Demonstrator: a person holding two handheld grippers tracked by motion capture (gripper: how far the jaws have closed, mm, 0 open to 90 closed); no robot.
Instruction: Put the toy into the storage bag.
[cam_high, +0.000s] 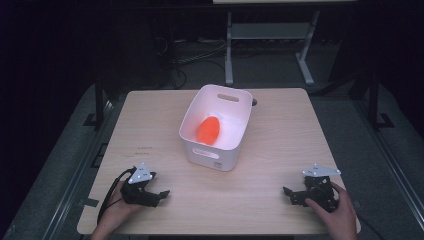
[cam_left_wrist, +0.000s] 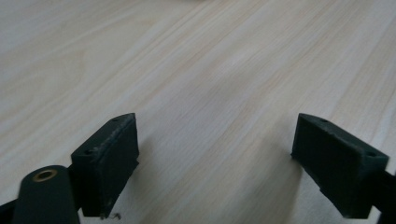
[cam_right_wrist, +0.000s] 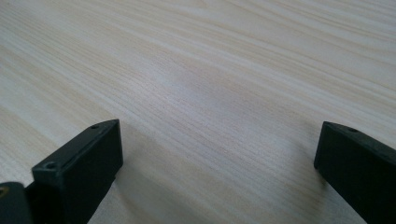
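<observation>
A: Nearest, at the lower left of the frame?
B: The left gripper (cam_high: 159, 194) rests on the table (cam_high: 280, 150), jaws spread wide, holding nothing.
A: Lower right?
B: The right gripper (cam_high: 290, 194), jaws equally wide, empty.
A: Farther back?
B: An orange object (cam_high: 208, 129) lies inside the white bin (cam_high: 215, 156), centre frame, well apart from both.
</observation>
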